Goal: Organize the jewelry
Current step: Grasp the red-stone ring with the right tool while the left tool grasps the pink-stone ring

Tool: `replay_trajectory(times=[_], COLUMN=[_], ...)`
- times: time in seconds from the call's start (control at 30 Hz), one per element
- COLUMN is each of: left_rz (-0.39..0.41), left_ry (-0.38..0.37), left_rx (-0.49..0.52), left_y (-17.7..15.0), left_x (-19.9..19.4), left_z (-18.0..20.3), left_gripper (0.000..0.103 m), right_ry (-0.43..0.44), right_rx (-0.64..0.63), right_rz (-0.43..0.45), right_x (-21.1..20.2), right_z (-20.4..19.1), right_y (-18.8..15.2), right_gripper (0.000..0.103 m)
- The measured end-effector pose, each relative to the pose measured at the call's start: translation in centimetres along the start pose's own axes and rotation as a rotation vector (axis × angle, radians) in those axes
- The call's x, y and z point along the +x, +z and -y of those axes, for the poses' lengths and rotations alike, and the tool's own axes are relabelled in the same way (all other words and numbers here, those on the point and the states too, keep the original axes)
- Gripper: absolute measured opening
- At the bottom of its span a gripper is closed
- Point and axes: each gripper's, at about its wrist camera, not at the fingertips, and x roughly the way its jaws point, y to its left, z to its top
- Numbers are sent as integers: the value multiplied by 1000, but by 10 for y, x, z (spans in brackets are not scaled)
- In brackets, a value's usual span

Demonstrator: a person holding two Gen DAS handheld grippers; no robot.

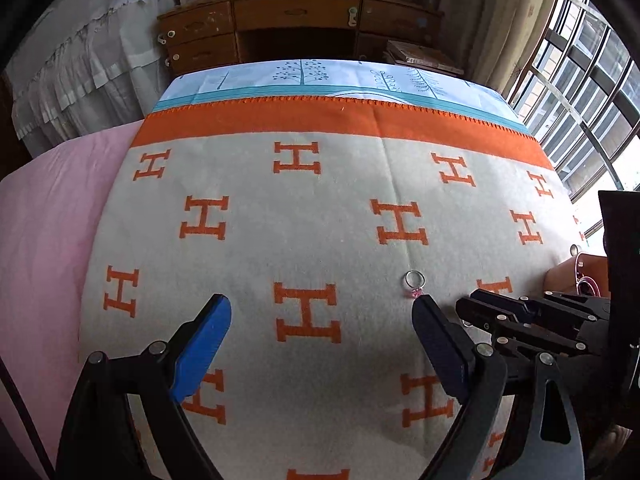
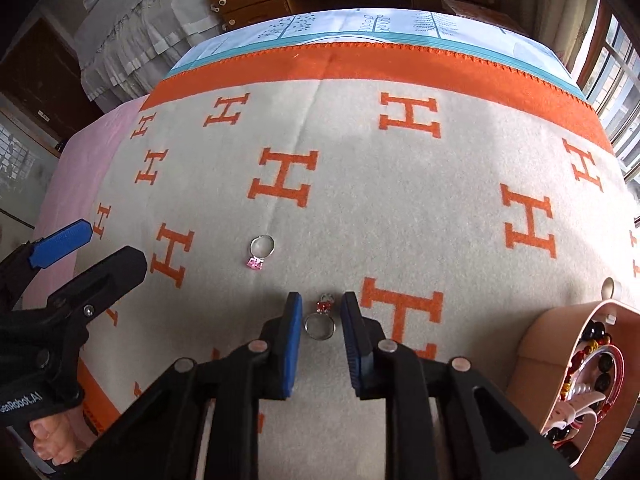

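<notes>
Grey blanket (image 2: 400, 208) with orange H letters covers the bed, 2 rings lying on it.

Nearest, the right gripper (image 2: 320, 312) is lowered to the cloth with its blue-padded fingers (image 2: 292, 344) partly open; a silver ring with a red charm (image 2: 320, 322) lies flat between them, gaps showing on both sides, nothing held. Just beyond and left lies a silver ring with a pink square stone (image 2: 259, 254), stone end toward the cameras, next to the left gripper's (image 1: 322, 312) right fingertip. That gripper's fingers are spread wide and hold nothing. At right, near the blanket's edge, stands a pink jewelry box (image 2: 560, 364) holding dark beads and a bangle. Farther off, open blanket runs to an orange border, then pale blue sheet (image 1: 320, 76) and a wooden desk (image 1: 296, 28).
</notes>
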Motion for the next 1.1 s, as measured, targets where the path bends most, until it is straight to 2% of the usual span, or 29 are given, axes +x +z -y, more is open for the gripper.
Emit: replay_trajectory(times=[0.1, 0.27, 0.5, 0.57, 0.7, 0.87, 0.93, 0.97, 1.0, 1.1], left_rz=[-13, -53, -140, -158, -204, -213, -214, -216, -220, -224], left_ry=[-14, -36, -41, -21, -4, 40, 47, 48, 49, 65], left_rx=[7, 20, 25, 22, 6, -9, -9, -8, -7, -2], left_y=[1, 5, 12, 14, 16, 18, 19, 19, 20, 19], left_x=[5, 17, 45, 53, 66, 71, 71, 70, 69, 66], left_z=[4, 18, 43, 50, 58, 63, 66, 68, 71, 78], left_gripper=[91, 91, 91, 90, 68, 56, 44, 30, 12, 7], right_ry=[-23, 27, 73, 89, 112, 145, 152, 159, 164, 177], right_rx=[-18, 38, 116, 131, 150, 174, 180, 185, 189, 202], right_rz=[13, 13, 81, 97, 139, 181, 190, 192, 194, 206], right_x=[0, -5, -42, -53, -75, -94, -98, -99, -100, -105], right_z=[-4, 10, 46, 55, 68, 86, 90, 93, 96, 104], right_y=[-1, -2, -15, -20, -31, -43, -47, -48, -50, -54], right_gripper=[8, 8, 8, 8, 8, 8, 8, 8, 8, 8])
